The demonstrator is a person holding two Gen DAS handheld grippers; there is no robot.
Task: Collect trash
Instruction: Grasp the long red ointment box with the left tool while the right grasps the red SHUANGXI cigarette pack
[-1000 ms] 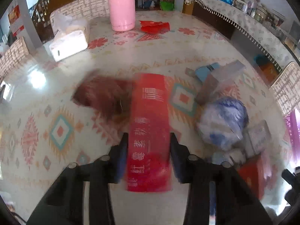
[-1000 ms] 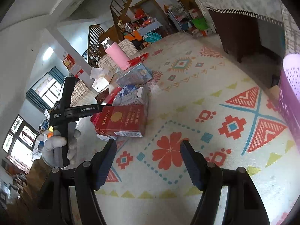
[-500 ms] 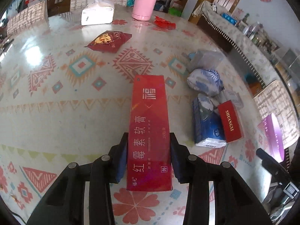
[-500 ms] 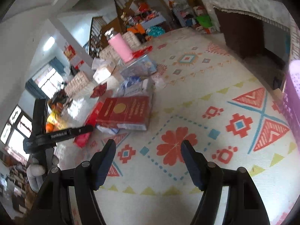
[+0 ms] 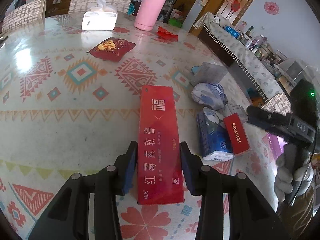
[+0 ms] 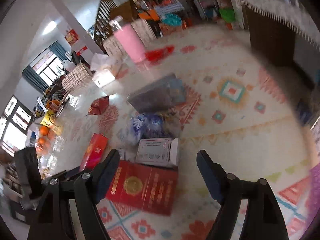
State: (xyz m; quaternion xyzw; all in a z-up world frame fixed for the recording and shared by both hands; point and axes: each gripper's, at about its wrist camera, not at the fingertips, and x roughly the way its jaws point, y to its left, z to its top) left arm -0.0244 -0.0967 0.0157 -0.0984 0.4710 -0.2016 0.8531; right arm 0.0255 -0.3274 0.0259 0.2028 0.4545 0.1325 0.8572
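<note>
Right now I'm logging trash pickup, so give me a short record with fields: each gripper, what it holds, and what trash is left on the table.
left gripper: shut on long red box
right gripper: open, jaws just widened, holding nothing, above red carton
trash pile: blue tissue pack, white box, crumpled blue bag
farther off: snack bag, red wrapper
not trash: pink bottle, tissue box

On the table (image 5: 60, 136), the snack bag (image 5: 112, 49) lies before the tissue box (image 5: 99, 21), the flask (image 5: 150, 8) to its right
</note>
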